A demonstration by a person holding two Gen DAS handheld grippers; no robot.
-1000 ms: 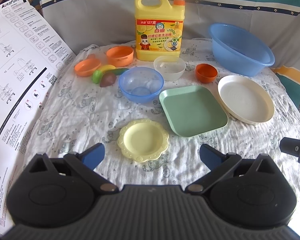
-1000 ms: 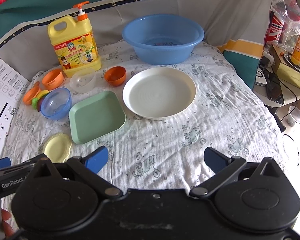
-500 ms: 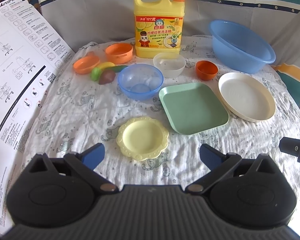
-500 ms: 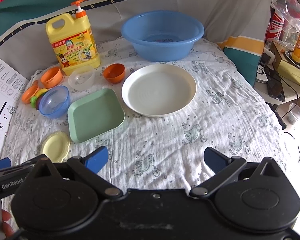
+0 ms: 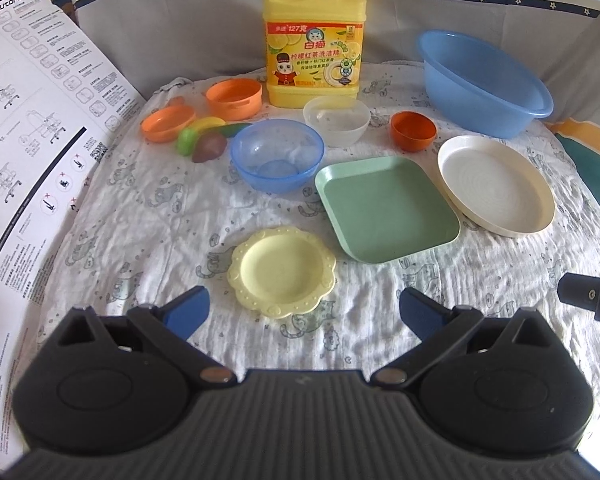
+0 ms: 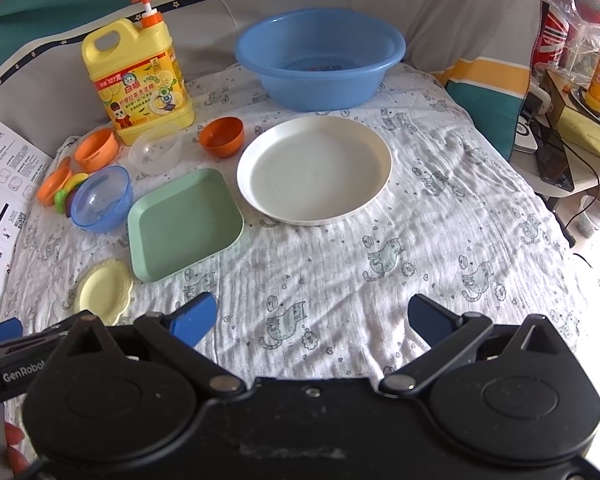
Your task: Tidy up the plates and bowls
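While nothing has been picked up yet, the left gripper [image 5: 302,312] and the right gripper [image 6: 312,318] are both held wide open and empty at the bottom of their frames. The yellow plate [image 5: 282,271] lies just above the left gripper, so it is likely to be grabbed first by its rim. The green plate [image 5: 386,208], white plate [image 5: 496,184], blue bowl [image 5: 277,160] and blue tub [image 5: 484,82] are seen empty.

Yellow scalloped plate [image 5: 282,271] just beyond the left gripper's [image 5: 300,310] wide-spread fingers [image 5: 188,308].
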